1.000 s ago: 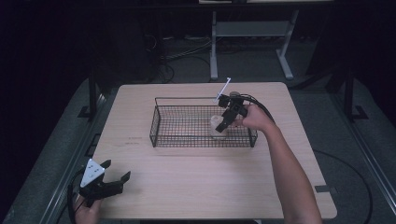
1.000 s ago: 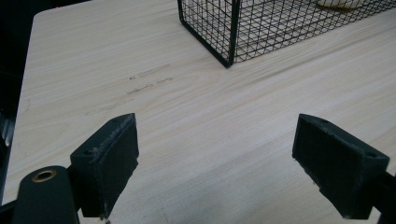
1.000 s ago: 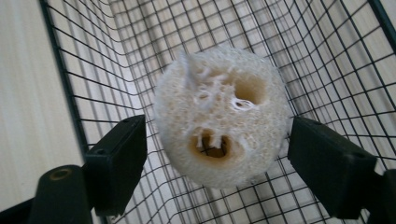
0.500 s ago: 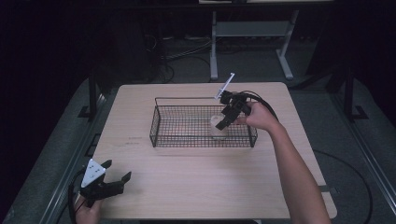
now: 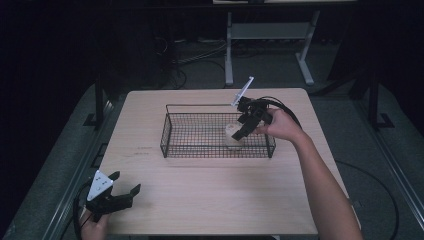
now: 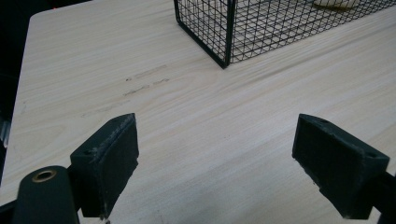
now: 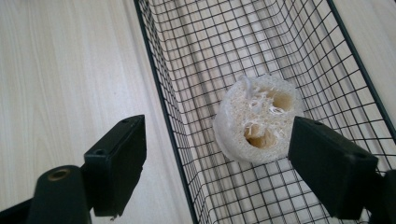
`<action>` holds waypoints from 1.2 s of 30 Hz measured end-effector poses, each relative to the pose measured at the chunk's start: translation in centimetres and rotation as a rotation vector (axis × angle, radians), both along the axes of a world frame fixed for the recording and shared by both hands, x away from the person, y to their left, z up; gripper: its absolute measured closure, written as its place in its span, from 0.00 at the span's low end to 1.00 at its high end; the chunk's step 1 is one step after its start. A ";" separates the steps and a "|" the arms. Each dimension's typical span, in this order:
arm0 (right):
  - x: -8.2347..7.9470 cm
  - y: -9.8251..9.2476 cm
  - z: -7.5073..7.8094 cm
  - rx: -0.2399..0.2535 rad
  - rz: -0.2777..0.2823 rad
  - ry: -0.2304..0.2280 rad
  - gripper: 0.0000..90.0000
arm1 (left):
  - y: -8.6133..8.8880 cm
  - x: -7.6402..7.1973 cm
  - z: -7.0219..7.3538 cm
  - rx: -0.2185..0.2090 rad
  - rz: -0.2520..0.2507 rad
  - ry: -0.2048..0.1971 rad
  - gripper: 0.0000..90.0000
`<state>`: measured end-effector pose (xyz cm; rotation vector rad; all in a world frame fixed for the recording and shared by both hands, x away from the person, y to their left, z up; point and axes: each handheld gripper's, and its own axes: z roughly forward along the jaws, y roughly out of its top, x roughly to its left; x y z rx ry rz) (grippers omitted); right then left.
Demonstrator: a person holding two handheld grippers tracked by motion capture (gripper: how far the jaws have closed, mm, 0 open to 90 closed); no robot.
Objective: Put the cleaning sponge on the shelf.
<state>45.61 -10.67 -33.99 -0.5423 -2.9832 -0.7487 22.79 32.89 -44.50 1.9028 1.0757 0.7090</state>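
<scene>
Since a second ago the right gripper (image 5: 245, 126) has lifted slightly and drawn back toward the basket's right end, while the left gripper (image 5: 114, 196) has barely shifted at the near left corner. The right gripper's jaws stand wide apart and empty, straddling the basket's long wall, which suggests the loofah slice (image 7: 258, 119) has just been let go: it lies alone on the wire floor of the black mesh basket (image 5: 169, 131), near its right end, free of both jaws. The left gripper is open too, holding nothing, seemingly parked out of the way. The surface (image 5: 210, 195) is pale wood grain with a few faint scuffs; around it the room is dark, with cables and a metal stand behind.
</scene>
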 end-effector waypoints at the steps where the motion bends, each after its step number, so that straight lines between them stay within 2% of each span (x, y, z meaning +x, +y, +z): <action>1: 0.0 0.0 0.0 0.000 0.000 0.000 0.21 | 0.0 0.0 0.0 0.000 0.000 0.000 0.15; 25: -2.5 -1.2 0.6 0.006 0.025 -0.010 0.21 | -0.1 0.0 0.0 0.003 -0.003 0.001 0.15; 36: -3.7 -1.9 0.0 0.007 0.025 -0.003 0.21 | -0.1 0.0 -0.1 0.006 -0.003 0.003 0.15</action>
